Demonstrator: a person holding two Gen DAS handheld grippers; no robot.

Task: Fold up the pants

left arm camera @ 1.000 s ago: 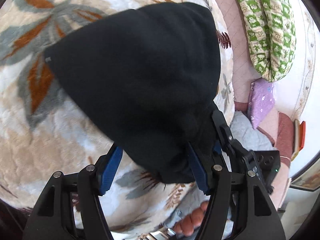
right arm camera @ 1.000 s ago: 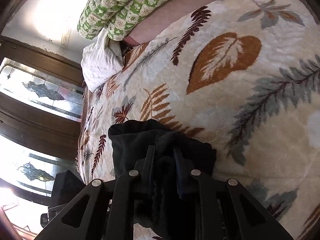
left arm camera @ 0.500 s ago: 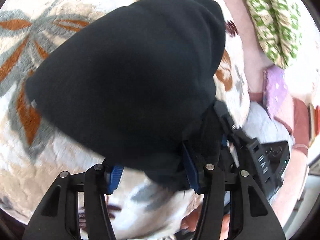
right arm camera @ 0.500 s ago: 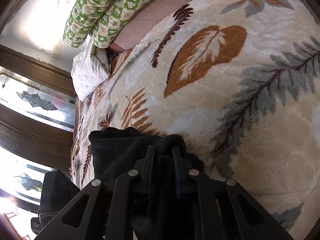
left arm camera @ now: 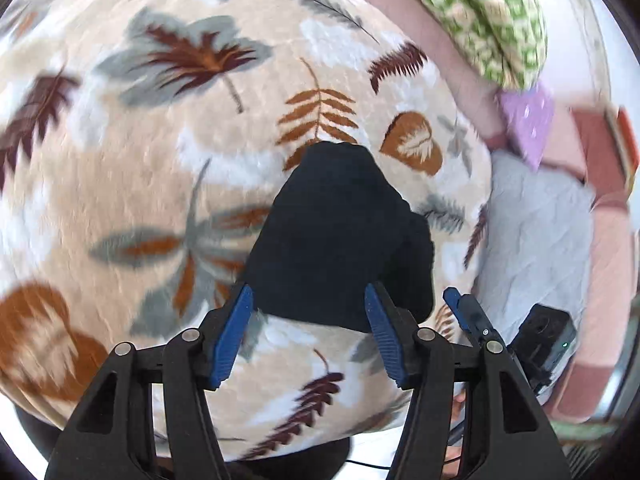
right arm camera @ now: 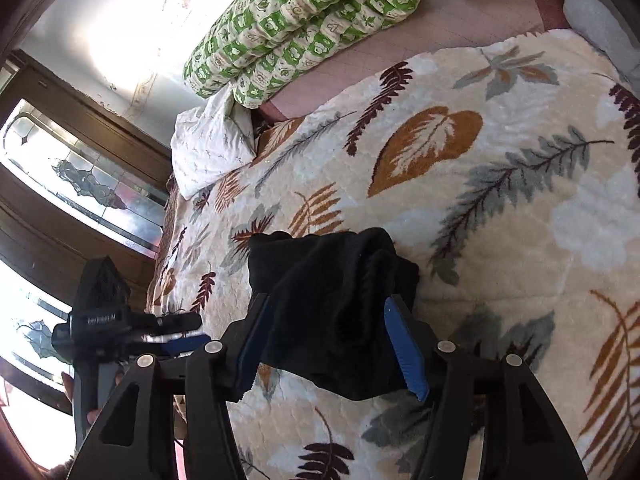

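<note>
**Pants down in a bundle, both sets of jaws spreading**

The black pants (left arm camera: 336, 236) are lying in a compact folded bundle on the leaf-print blanket (left arm camera: 160, 152) covering the bed. The left gripper (left arm camera: 308, 336) is hanging just above the bundle's near edge, its jaws opening, blue pads apart and pressing on nothing. The right gripper (right arm camera: 332, 344) is doing the same: jaws opening, cloth lying between the pads but not pinched, by the look of it.

What could go wrong? The plush fabric may be clinging to a ribbed pad, and a lifting gripper could drag a layer up and spoil the fold. The thick bundle could also spring open by itself once nothing is pressing on it.

The left view is showing the bundle's whole outline, with the right gripper's tip beside it. The right view is showing the rumpled, stacked layers at the bundle's end, plus the green quilt (right arm camera: 304, 20) and white pillow (right arm camera: 212, 140) at the bed's far side.
</note>
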